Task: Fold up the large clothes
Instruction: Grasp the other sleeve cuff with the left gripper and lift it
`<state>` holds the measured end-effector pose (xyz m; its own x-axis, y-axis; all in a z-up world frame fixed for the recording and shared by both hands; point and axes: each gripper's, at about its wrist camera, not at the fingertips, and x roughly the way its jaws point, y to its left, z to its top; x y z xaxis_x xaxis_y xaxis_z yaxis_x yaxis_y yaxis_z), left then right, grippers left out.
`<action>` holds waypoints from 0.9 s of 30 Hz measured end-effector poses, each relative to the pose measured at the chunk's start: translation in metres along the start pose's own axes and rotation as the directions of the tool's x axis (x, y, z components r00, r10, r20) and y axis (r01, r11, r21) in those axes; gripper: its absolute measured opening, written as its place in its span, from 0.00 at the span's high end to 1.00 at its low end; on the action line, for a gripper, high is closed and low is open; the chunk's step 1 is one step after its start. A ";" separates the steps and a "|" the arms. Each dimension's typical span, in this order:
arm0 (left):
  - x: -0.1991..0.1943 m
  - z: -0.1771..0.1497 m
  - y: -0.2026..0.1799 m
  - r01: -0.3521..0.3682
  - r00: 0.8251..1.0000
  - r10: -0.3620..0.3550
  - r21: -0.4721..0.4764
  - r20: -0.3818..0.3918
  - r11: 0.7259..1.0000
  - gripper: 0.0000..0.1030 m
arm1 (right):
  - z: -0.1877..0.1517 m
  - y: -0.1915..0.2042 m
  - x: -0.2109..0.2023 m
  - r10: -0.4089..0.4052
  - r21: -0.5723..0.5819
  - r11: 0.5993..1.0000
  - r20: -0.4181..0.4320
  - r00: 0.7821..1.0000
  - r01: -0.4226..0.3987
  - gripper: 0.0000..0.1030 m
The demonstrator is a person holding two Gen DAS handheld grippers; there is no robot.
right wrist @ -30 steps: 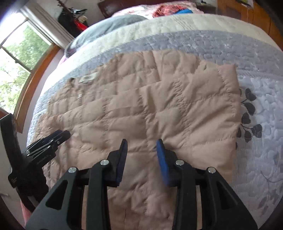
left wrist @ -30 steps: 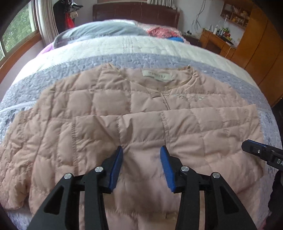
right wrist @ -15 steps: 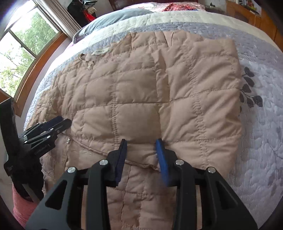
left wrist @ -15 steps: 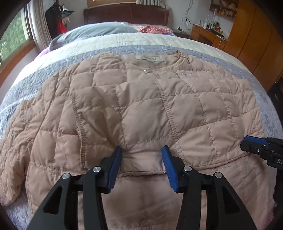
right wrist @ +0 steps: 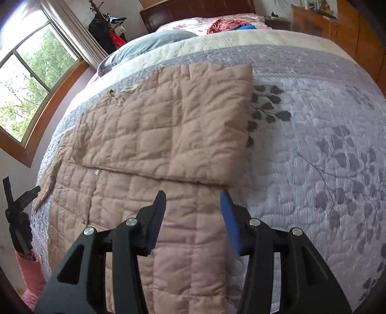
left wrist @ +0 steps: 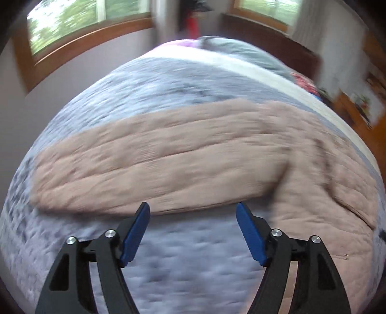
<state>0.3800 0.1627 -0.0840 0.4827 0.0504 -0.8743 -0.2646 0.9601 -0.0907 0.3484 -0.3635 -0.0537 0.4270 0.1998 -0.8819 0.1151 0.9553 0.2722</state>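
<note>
Jacket [right wrist: 149,135] flat on bed [right wrist: 325,145], one sleeve [left wrist: 154,166] spread left | left gripper [left wrist: 193,231] open, empty (blurry view) | right gripper [right wrist: 193,215] open over near hem | soft, puffy, light, likely slippery; pinch sleeve cuff or seam edge

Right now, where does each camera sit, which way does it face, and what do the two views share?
Left wrist: sits on the left gripper, faces across the bed toward the windows, blurred; its own open fingers show, empty, over the bedspread just short of the quilted jacket.
Right wrist: sits on the right gripper, faces up the bed toward the headboard; its open fingers show over the jacket's folded edge, and the left gripper shows at far left.
Shared: the jacket, the bedspread, the grey pillow.
</note>
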 end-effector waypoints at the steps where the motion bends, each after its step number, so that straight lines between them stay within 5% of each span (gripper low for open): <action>1: 0.002 -0.003 0.025 -0.037 0.999 0.037 -0.046 -0.009 0.998 0.28 | -0.003 -0.001 0.002 -0.002 -0.001 1.000 -0.003 1.000 0.002 0.55; 8: 0.016 -0.018 0.150 -0.087 0.996 0.074 -0.359 -0.048 0.929 0.28 | -0.009 0.002 0.023 0.002 -0.010 1.000 -0.040 0.999 -0.002 0.55; 15: 0.028 -0.005 0.181 -0.005 1.000 0.009 -0.499 0.004 0.867 0.31 | -0.012 0.005 0.030 -0.009 -0.015 1.000 -0.051 0.999 0.009 0.55; 20: 0.032 0.000 0.196 0.015 1.000 -0.003 -0.576 0.021 0.817 0.87 | -0.014 0.007 0.033 -0.034 -0.034 0.999 -0.059 0.998 0.032 0.54; 27: 0.041 -0.004 0.199 0.047 0.999 -0.026 -0.560 0.046 0.827 0.94 | -0.015 0.007 0.046 -0.049 -0.027 0.999 -0.085 0.995 0.047 0.54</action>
<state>0.3435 0.3548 -0.1403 0.5276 0.0386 -0.8486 -0.6638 0.6421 -0.3835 0.3556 -0.3449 -0.0980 0.3430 0.1708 -0.9237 0.1109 0.9691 0.2204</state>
